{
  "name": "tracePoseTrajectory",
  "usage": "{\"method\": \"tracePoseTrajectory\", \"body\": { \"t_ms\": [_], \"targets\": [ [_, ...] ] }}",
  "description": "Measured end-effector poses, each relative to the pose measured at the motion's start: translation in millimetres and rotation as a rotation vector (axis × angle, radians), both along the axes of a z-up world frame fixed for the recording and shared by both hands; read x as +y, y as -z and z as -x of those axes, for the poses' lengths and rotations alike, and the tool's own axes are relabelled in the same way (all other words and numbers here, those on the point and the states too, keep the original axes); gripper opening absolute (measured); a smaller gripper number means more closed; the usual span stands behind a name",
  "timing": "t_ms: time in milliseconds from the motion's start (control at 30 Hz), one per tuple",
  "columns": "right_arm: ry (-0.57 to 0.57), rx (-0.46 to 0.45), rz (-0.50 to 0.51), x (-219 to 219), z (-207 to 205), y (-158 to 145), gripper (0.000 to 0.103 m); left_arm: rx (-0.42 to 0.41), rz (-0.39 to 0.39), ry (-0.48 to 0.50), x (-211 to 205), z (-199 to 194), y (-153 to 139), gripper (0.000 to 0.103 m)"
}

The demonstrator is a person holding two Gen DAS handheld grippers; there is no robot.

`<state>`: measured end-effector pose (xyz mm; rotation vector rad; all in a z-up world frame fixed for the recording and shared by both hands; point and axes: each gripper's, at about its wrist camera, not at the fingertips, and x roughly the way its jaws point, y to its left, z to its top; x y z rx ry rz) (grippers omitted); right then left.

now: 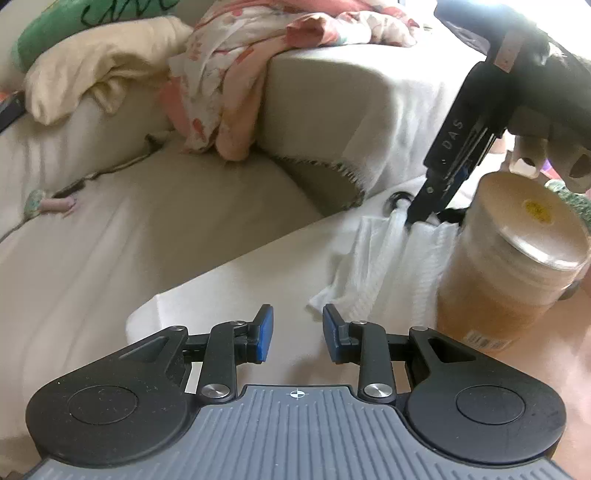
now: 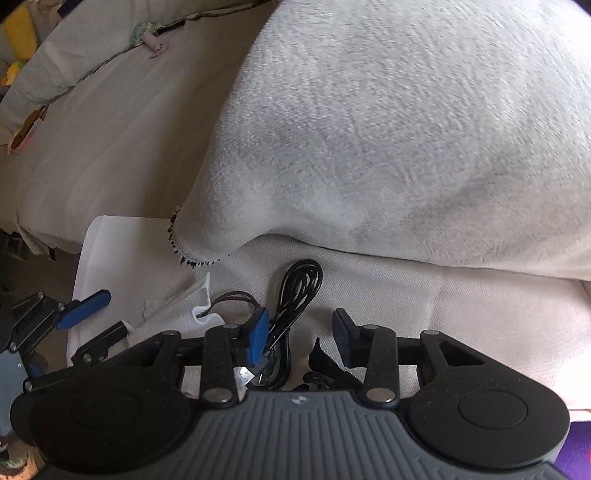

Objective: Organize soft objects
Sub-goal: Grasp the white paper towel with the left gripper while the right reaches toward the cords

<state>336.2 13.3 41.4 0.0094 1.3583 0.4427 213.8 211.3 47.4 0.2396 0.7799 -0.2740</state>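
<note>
Left gripper (image 1: 297, 334) jaws open, empty. Right gripper (image 2: 301, 341) jaws part-open over the coiled black cable (image 2: 295, 291), beside the crumpled white ribbed cloth (image 1: 384, 258) on the sofa. Risk: snagging cable, toppling the amber lidded jar (image 1: 513, 266).

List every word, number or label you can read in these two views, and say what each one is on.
"DAS": white letters on the black right tool; more letters may be hidden.
Green pillow: dark scrawl, not readable.
Jar: yellow lid sticker and barcode label, both too blurred to read.
Right wrist view: no text.
</note>
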Motion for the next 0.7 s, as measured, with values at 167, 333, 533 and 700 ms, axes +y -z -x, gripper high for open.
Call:
{"method": "tracePoseTrajectory", "body": {
  "t_ms": [167,333,533,700],
  "targets": [
    [-0.054,-0.045,-0.096,3.6,13.8,-36.6,0.038,-0.007,0.018,0.017,-2.3,7.2,-2.6,0.033],
    [-0.072,-0.016,-0.087,29.5,17.2,-38.0,0.051,-0.038,0.075,0.024,-0.8,25.1,-7.9,0.033],
    [-0.040,0.113,-0.023,53.0,0.7,-13.3,0.048,-0.066,0.098,0.062,6.5,61.0,-12.6,0.033],
    [-0.150,0.067,-0.074,79.5,14.5,-33.1,0.013,-0.091,0.080,0.097,5.8,77.1,-10.1,0.033]
  ]
}}
